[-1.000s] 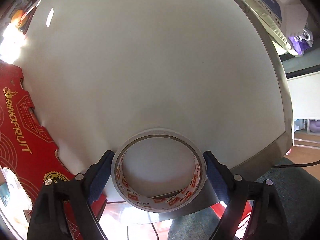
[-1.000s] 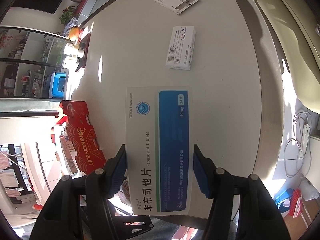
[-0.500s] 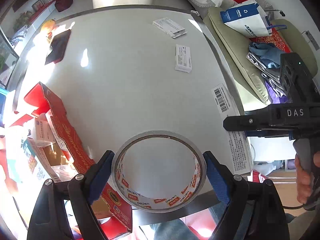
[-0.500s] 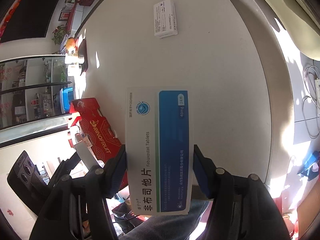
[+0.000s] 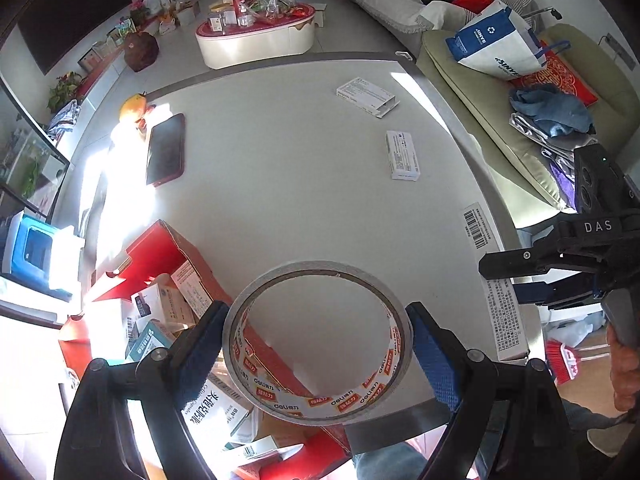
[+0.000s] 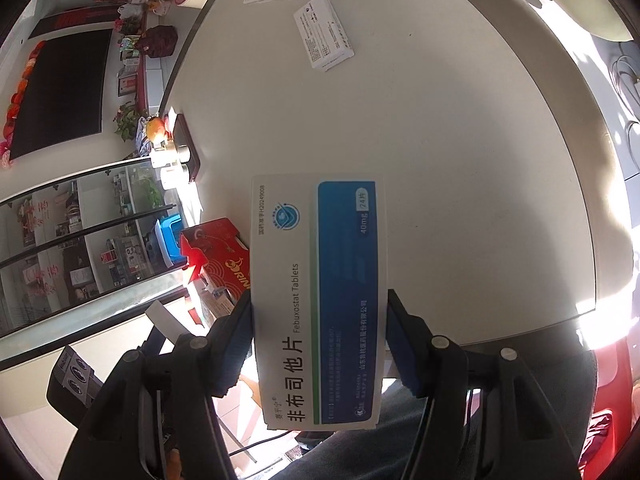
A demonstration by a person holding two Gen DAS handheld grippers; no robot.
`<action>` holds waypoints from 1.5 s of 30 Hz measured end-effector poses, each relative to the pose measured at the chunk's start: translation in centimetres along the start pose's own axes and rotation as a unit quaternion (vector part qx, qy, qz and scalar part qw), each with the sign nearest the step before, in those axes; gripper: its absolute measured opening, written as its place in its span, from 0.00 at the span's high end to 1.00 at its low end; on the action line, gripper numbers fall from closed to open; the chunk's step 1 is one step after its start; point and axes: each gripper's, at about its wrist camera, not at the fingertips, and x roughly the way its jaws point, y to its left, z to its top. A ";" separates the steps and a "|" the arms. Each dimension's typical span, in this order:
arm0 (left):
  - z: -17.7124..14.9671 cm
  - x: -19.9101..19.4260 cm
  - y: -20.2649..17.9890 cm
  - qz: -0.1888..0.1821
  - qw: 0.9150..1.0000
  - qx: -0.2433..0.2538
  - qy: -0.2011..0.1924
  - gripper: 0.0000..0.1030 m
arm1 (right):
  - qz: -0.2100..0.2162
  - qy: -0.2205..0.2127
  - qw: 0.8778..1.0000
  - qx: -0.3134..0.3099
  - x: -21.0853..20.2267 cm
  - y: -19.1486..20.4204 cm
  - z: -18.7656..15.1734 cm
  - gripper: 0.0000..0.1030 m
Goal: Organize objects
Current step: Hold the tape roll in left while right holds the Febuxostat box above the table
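Presently, a roll of tape (image 5: 316, 344) is seen clamped between the blue pads of the left gripper (image 5: 316, 350), one pad pressed against each side of the ring, which is held clear above the near edge of the white table (image 5: 288, 184). Through the ring's opening, only bare tabletop and part of a red cardboard box (image 5: 160, 252) can be made out. The box stands at the table's near left corner with its flaps open; several small cartons are seen inside it, but their printing is largely cut off by the left gripper's frame and washed out by sunlight. A blue-and-white tablet box (image 6: 320, 300) is held lengthwise between the pads of the right gripper (image 6: 320, 336), both pads being pressed against its long sides; its lower end is partly hidden behind the gripper body. From the left wrist view, that same carton is seen edge-on at the right, its barcode side facing up, with the right gripper largely cropped by the picture's rim. Two small white cartons (image 5: 402, 156) are left lying on the far part of the table, apart from each other, and a dark phone (image 5: 166, 150) is seen near the far left edge beside an orange fruit (image 5: 134, 106), the latter blurred by glare. A hand (image 5: 624, 372) is only partly visible at the right margin.
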 end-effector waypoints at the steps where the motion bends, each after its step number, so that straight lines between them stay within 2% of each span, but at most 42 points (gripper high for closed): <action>1: 0.1 -0.1 0.0 0.002 1.000 0.003 -0.003 0.11 | -0.002 -0.001 1.000 -0.001 0.0 0.1 0.0 0.41; 10: -0.3 -0.7 0.0 0.009 1.000 0.014 -0.013 0.11 | -0.011 -0.002 1.000 -0.001 0.2 0.3 0.0 0.41; 33: -1.2 -0.5 0.4 0.013 1.000 0.005 -0.009 0.11 | -0.014 0.003 1.000 0.000 0.7 0.0 0.0 0.41; 38: -1.6 -0.6 1.0 0.016 1.000 -0.003 -0.006 0.11 | -0.025 0.014 0.999 -0.032 1.6 1.5 -0.3 0.41; 42: -2.2 -0.6 2.4 0.013 0.999 -0.035 0.000 0.11 | -0.040 0.030 0.996 -0.074 2.9 3.4 -0.7 0.41; 45: -2.6 -0.4 3.2 0.008 0.999 -0.052 0.007 0.11 | -0.066 0.032 0.994 -0.087 4.0 3.5 -0.2 0.41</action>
